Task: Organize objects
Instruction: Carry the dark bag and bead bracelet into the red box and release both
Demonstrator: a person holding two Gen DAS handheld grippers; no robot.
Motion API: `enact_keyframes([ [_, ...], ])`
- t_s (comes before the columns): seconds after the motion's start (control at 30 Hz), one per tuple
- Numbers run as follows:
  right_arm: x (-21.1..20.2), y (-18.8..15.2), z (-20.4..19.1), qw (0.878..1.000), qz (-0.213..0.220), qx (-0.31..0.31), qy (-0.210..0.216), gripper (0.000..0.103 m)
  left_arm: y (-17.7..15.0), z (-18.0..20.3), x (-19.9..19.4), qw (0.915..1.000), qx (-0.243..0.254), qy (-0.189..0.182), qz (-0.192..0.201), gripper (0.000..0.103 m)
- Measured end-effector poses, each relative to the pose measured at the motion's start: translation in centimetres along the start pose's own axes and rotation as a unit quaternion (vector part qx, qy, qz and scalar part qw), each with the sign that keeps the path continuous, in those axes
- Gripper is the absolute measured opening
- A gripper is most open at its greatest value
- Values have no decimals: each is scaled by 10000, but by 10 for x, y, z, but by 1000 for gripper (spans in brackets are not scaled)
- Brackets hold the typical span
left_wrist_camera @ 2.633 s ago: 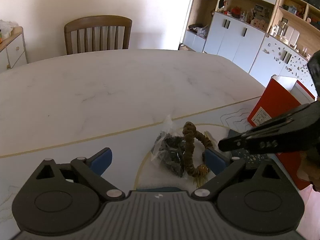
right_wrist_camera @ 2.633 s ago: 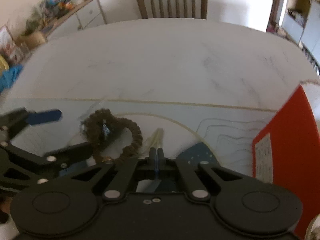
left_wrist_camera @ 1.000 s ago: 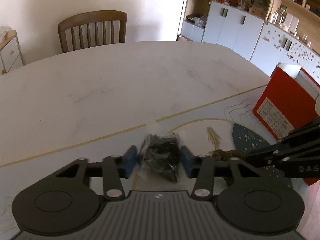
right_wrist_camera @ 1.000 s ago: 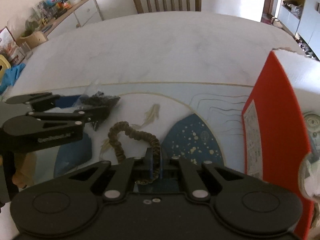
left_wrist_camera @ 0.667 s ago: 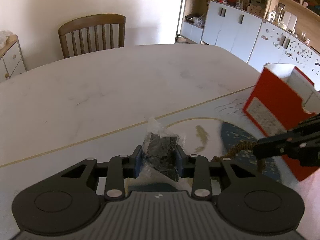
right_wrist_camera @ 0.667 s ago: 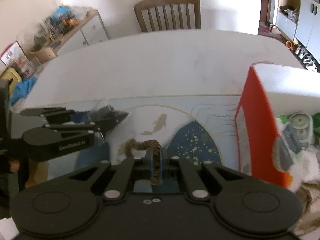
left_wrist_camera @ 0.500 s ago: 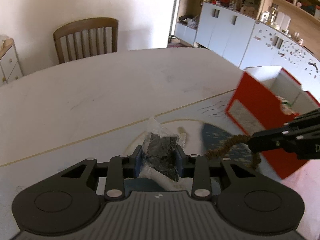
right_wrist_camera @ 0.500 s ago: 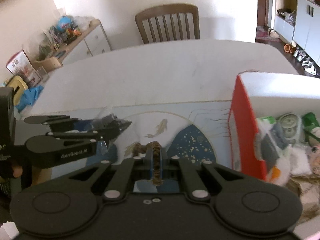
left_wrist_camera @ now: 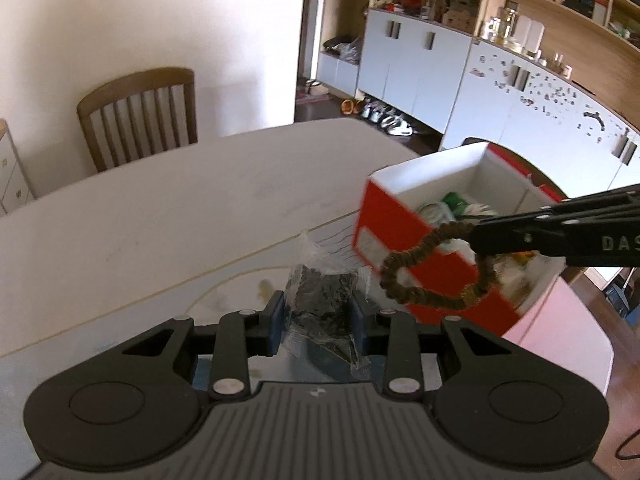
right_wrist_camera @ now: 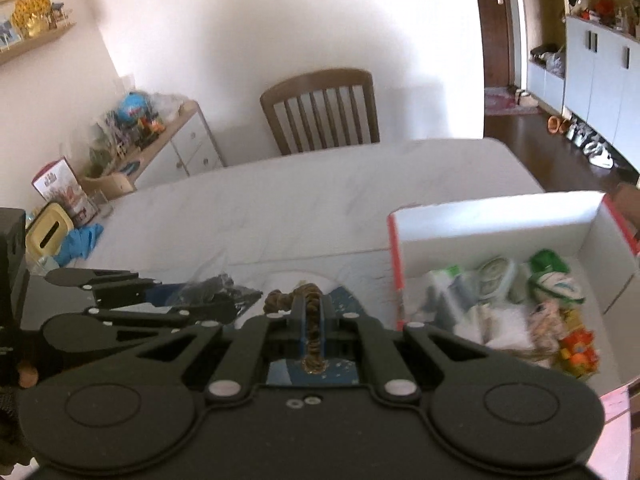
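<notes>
My left gripper [left_wrist_camera: 318, 314] is shut on a clear plastic bag of dark pieces [left_wrist_camera: 324, 304], held up above the table. To the right of it, my right gripper [left_wrist_camera: 478, 236] is shut on a brown braided ring [left_wrist_camera: 424, 276], which dangles in front of the red box [left_wrist_camera: 404, 236]. In the right wrist view the brown braided ring [right_wrist_camera: 312, 316] stands pinched edge-on between the blue pads of my right gripper [right_wrist_camera: 312, 312]. The left gripper [right_wrist_camera: 224, 292] with the bag [right_wrist_camera: 216, 284] is at the left. The open red box [right_wrist_camera: 496, 216] holds several packets and toys.
A white marble table [left_wrist_camera: 168, 208] carries a patterned mat [right_wrist_camera: 348, 296]. A wooden chair [left_wrist_camera: 140, 116] stands at its far side. White cabinets and shelves [left_wrist_camera: 480, 64] line the right wall; a low sideboard [right_wrist_camera: 160, 140] with clutter stands at the left.
Both grippers have risen off the mat with their loads. The left jaws closed on the bag. The red box's open top and contents have come into view.
</notes>
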State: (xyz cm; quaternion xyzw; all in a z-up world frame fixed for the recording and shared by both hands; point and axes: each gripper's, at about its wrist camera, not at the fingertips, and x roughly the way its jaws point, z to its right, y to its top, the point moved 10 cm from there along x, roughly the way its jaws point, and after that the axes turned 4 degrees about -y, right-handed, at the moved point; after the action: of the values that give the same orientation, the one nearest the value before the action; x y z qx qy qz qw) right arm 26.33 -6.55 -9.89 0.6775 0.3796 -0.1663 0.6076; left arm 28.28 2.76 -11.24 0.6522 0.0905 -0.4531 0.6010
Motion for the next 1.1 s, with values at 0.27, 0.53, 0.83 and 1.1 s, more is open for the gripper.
enact_keyframes([
  [0.27, -32, 13, 43, 9995, 296, -15, -78, 4, 29, 55, -1, 9997, 189, -70, 150, 33],
  [0.53, -50, 17, 99, 9990, 397, 105, -180, 4, 46, 109, 21, 9991, 372, -107, 153, 33],
  [0.83, -54, 11, 158, 9988, 351, 252, -238, 4, 55, 160, 61, 9989, 461, -102, -26, 33],
  [1.1, -35, 1, 200, 9989, 91, 366, -281, 5, 51, 185, 101, 9985, 458, -57, -309, 33],
])
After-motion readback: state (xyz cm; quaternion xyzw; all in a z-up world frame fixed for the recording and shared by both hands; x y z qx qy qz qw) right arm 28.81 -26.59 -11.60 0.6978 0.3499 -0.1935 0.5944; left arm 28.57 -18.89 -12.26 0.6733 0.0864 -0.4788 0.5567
